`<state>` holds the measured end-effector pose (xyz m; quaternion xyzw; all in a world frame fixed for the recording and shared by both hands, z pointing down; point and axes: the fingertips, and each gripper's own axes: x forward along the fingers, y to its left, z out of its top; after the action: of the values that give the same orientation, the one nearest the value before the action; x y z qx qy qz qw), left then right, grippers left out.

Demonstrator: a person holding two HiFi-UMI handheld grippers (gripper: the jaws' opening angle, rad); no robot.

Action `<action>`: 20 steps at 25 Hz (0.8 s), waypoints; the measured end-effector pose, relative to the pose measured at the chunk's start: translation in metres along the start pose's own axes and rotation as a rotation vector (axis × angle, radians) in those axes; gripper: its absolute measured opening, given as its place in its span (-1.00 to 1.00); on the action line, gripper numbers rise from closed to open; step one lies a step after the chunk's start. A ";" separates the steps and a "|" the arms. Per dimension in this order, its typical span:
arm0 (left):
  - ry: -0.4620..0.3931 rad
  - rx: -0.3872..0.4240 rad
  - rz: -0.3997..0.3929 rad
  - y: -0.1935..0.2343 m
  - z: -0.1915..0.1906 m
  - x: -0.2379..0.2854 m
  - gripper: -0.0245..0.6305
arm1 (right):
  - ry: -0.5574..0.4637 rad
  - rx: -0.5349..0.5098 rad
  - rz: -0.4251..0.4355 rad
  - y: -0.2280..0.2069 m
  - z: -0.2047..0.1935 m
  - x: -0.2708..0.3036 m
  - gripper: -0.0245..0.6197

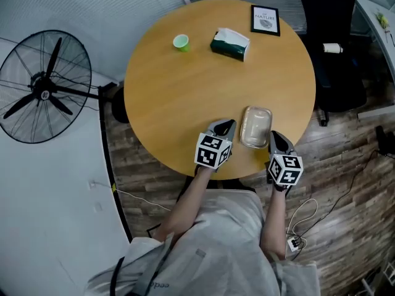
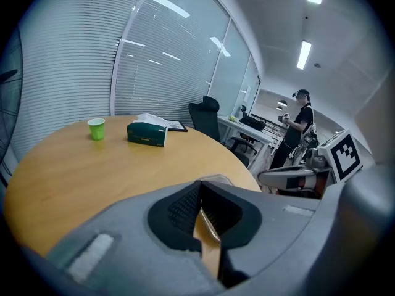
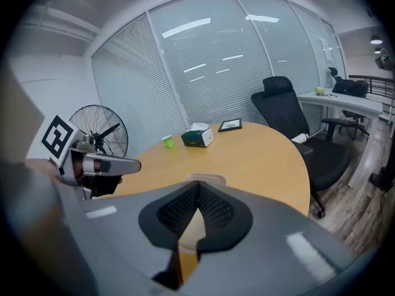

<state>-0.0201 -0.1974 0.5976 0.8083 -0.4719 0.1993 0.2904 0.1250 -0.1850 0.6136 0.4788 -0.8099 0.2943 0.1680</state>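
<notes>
My left gripper [image 1: 225,127] is shut with nothing between its jaws, its tips just left of a clear lidded plastic container [image 1: 255,127] near the table's front edge. My right gripper [image 1: 275,139] is also shut and empty, at the container's right front corner. In the left gripper view the closed jaws [image 2: 199,187] point past the container's rim [image 2: 217,179], with the right gripper [image 2: 295,178] beside it. In the right gripper view the closed jaws [image 3: 197,187] point at the container [image 3: 207,179], and the left gripper [image 3: 95,163] shows at the left.
On the round wooden table [image 1: 185,97] stand a green cup [image 1: 181,41], a green tissue box [image 1: 230,44] and a framed picture [image 1: 265,20] at the far side. A black office chair [image 1: 330,42] is at the right, a floor fan [image 1: 43,88] at the left. A person [image 2: 300,128] stands far off.
</notes>
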 end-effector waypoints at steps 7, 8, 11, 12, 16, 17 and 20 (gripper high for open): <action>0.026 0.013 -0.006 0.000 -0.001 0.006 -0.90 | 0.013 0.028 -0.028 -0.002 -0.005 0.015 -0.92; 0.029 0.012 -0.011 0.001 -0.003 0.008 -0.90 | 0.015 0.031 -0.033 -0.002 -0.006 0.018 -0.92; 0.043 0.011 -0.029 0.003 -0.008 0.016 -0.90 | 0.023 0.030 -0.036 0.000 -0.009 0.023 -0.92; 0.047 0.009 -0.037 0.002 -0.010 0.019 -0.90 | 0.028 0.027 -0.036 0.001 -0.011 0.023 -0.92; 0.074 0.006 -0.059 -0.001 -0.018 0.034 -0.87 | 0.049 0.033 -0.047 -0.004 -0.017 0.025 -0.92; 0.083 0.010 -0.064 -0.002 -0.021 0.038 -0.85 | 0.051 0.038 -0.058 -0.007 -0.018 0.024 -0.92; 0.111 0.037 -0.075 -0.005 -0.031 0.047 -0.83 | 0.061 0.058 -0.085 -0.016 -0.026 0.023 -0.92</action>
<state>0.0050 -0.2056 0.6482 0.8183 -0.4206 0.2417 0.3084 0.1276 -0.1897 0.6516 0.5083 -0.7745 0.3248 0.1907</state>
